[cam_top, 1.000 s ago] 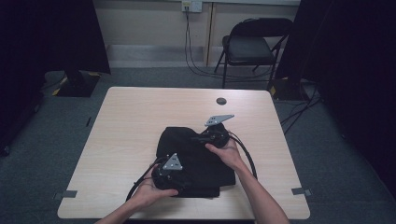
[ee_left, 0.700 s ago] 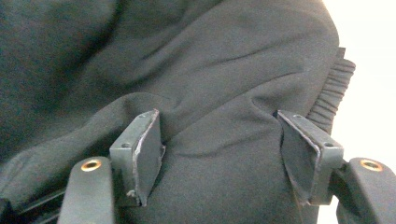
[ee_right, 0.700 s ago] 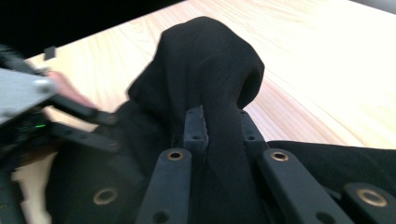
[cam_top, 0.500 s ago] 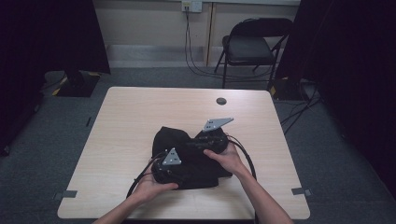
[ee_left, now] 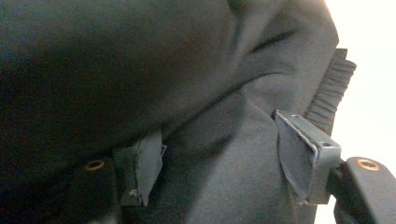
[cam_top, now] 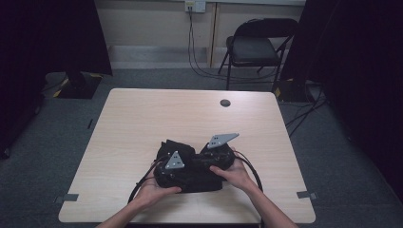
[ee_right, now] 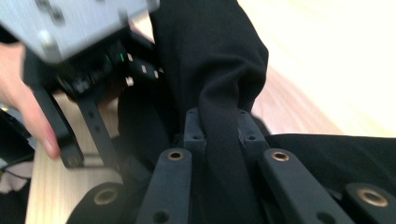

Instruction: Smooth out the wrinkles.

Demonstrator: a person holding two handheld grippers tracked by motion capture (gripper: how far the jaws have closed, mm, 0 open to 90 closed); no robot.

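A black garment (cam_top: 177,145) lies bunched on the near half of the light wooden table (cam_top: 166,114). My right gripper (cam_top: 198,164) is shut on a raised fold of it; in the right gripper view the pads (ee_right: 219,133) pinch a ridge of the black cloth (ee_right: 210,56). My left gripper (cam_top: 172,172) rests on the garment's near left side. In the left gripper view its jaws (ee_left: 222,168) stand wide apart, with dark cloth (ee_left: 140,70) lying between and beyond them. Both grippers sit close together, and the left gripper (ee_right: 70,93) shows in the right gripper view.
A small black round disc (cam_top: 225,103) sits on the table's far side. A black folding chair (cam_top: 256,47) and wall cables stand beyond the table. Each gripper's cable loops over the near edge. Bare wood surrounds the garment.
My right gripper has moved left toward the left gripper, pulling the fold with it. The garment is bunched more tightly. The left hand has stayed put.
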